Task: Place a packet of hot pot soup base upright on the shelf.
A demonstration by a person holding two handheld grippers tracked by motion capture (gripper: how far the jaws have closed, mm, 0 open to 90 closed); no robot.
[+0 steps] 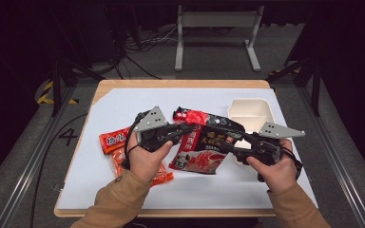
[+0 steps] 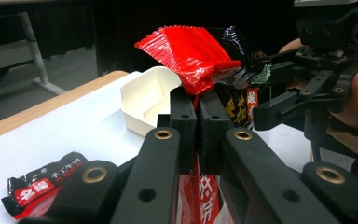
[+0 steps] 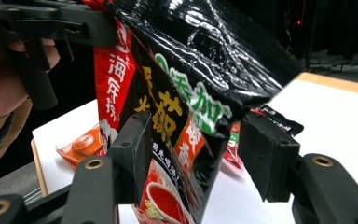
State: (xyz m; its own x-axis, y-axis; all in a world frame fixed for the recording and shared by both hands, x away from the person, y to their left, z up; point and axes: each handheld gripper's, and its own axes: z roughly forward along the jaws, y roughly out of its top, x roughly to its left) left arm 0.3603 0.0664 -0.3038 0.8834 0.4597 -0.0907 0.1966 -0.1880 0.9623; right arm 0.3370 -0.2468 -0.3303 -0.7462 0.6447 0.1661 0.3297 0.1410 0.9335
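A large black-and-red food packet (image 1: 208, 143) hangs tilted above the white table sheet between both hands. My left gripper (image 1: 192, 127) is shut on its crumpled red top corner; the left gripper view has the pads pinching the red foil (image 2: 191, 56) at the left gripper (image 2: 196, 100). From the right, my right gripper (image 1: 224, 145) reaches the packet's other edge. In the right gripper view the packet (image 3: 191, 93) hangs between the jaws of the right gripper (image 3: 200, 142). They stand open, with a gap at the right pad (image 3: 265, 154).
A white plastic box (image 1: 249, 114) stands at the back right of the table (image 1: 123, 109). Orange-red sachets (image 1: 114, 140) lie at the left under my left forearm. A small black-and-red sachet (image 2: 42, 186) lies on the sheet. Dark floor and a metal frame surround the table.
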